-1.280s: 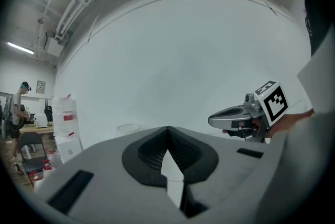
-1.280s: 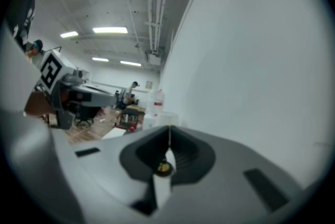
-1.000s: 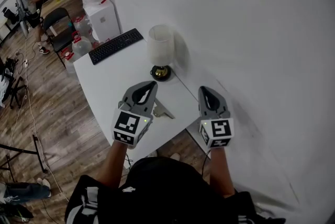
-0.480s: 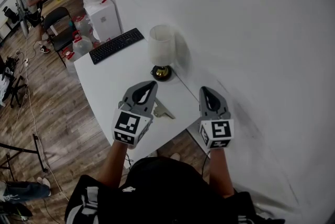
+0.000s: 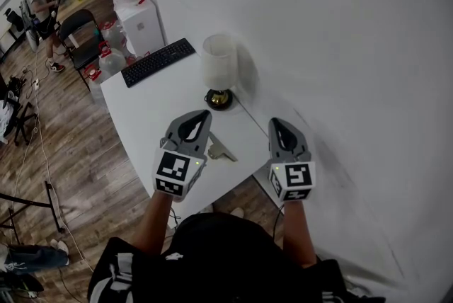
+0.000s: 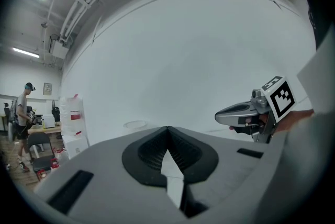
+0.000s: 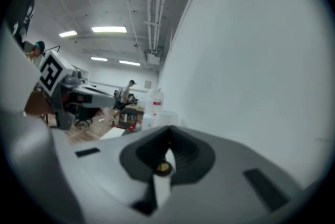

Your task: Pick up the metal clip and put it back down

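We count two clear red-capped plastic jugs (image 5: 110, 62), contents unclear, and one silver metal clip (image 5: 221, 151) on the white table (image 5: 156, 103); left gripper (image 5: 204, 114) and right gripper (image 5: 277, 122) closed, empty.

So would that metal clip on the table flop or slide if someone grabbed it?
The metal clip looks like thin bent sheet metal, so probably stiff and light. It lies on the smooth white table, so a nudge would likely slide it rather than roll it.

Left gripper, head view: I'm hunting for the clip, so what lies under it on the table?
Part of the metal clip pokes out on the white table from under the left gripper. The clip's other end is covered by it.
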Motion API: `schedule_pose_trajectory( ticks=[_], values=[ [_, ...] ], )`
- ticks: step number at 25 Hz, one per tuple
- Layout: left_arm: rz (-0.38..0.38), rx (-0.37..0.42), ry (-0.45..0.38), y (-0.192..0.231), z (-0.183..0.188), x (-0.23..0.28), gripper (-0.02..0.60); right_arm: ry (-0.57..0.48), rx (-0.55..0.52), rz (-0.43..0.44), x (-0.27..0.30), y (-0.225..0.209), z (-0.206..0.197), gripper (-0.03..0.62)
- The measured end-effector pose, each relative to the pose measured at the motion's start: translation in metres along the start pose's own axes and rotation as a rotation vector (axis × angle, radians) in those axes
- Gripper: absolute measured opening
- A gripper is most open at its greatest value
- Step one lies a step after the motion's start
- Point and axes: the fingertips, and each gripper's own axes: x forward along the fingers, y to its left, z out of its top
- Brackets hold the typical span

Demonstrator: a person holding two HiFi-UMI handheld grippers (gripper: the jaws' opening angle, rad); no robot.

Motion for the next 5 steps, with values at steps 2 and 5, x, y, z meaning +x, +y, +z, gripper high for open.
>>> schedule_pose_trajectory(
  ticks=[2, 5],
  values=[
    [0.005, 0.003, 0.008, 0.0, -0.0022, -0.0001, 0.025, 0.003, -0.001, 0.001, -0.0002, 0.0, -0.0007, 0.034],
    [0.003, -0.002, 0.014, -0.0022, -0.0058, -0.0007, 0.025, 0.009, 0.001, 0.001, -0.0016, -0.0004, -0.0038, 0.034]
  ],
)
